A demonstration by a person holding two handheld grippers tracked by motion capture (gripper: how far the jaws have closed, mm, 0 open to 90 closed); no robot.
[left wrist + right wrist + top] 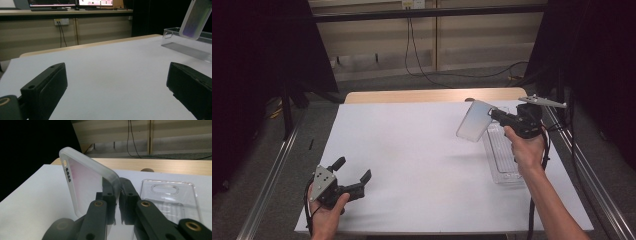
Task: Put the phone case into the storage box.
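The right gripper [495, 116] clenches 1 frosted phone case [474, 121], lifted above the clear tray [503, 161] at the table's [412, 165] right edge; placement remains. The left gripper [353, 169] waits released near the front-left corner.

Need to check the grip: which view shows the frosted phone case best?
The right gripper view: the frosted phone case is close, pinched at its edge by the right gripper. The high view shows it small, lifted off the table; the left gripper view catches a corner.

A frosted whitish phone case [475, 121], black tongs [493, 114], a clear tray [504, 155], white table [412, 165].
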